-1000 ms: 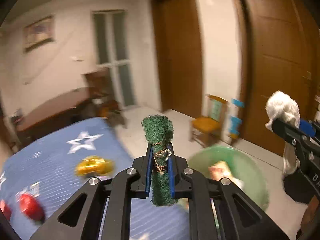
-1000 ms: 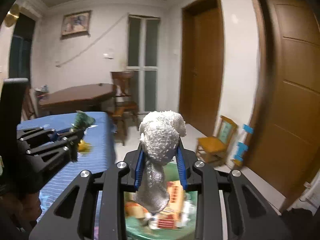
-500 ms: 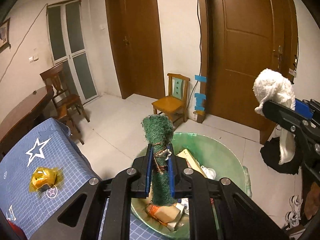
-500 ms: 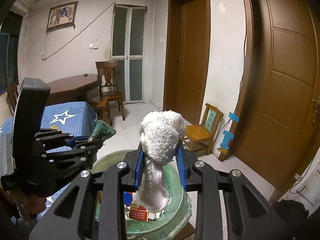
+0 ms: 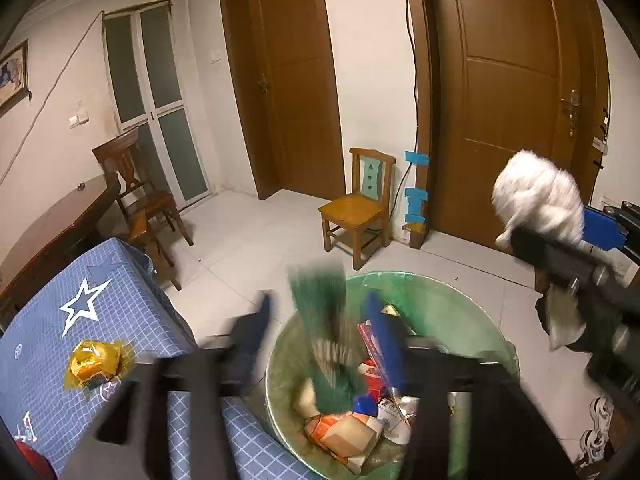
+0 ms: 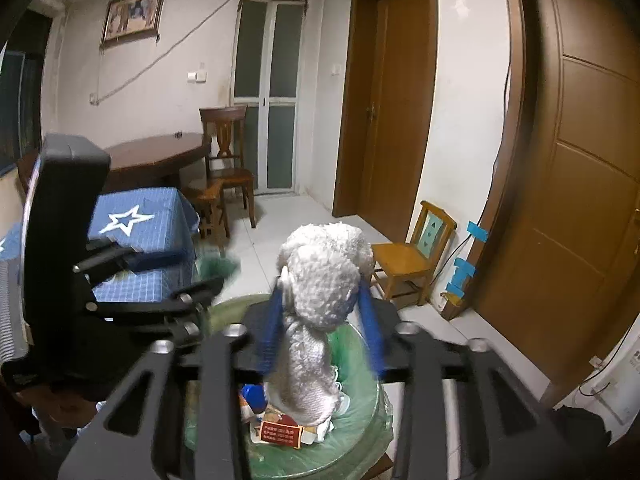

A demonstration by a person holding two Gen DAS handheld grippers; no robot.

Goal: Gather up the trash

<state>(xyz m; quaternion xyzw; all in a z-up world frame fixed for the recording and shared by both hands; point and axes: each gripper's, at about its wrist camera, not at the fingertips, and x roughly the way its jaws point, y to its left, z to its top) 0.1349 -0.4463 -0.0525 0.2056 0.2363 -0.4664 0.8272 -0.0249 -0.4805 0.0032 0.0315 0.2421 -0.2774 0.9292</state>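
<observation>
Letting go over the bin

Your left gripper (image 5: 320, 320) is smeared with motion in its own view, so its fingers are hard to trace, but they stand spread and have just been opening. The green scrubber (image 5: 324, 320) sits between them as a streaked blur, touching neither pad that you can make out, right over the green-lined trash bin (image 5: 472, 304). Whether it is still in contact with anything you cannot tell.

Your right gripper (image 6: 326, 328) has also just been opening. The white knitted cloth (image 6: 324, 280) stands between its blue pads (image 6: 370, 328), with a gap showing on the right side; the left pad (image 6: 272, 332) is blurred and close against the cloth, so contact there is unclear. The cloth's lower end hangs over the bin's contents.

The bin's near rim is cut off by the bottom edge of both views. Only the left view shows the yellow wrapper (image 5: 94, 364) lying near the edge of the blue star tablecloth (image 5: 80, 304), and a red object (image 5: 28, 460) cropped at the bottom-left corner. Only the right view shows the left gripper's body from the side, beside the bin.
</observation>
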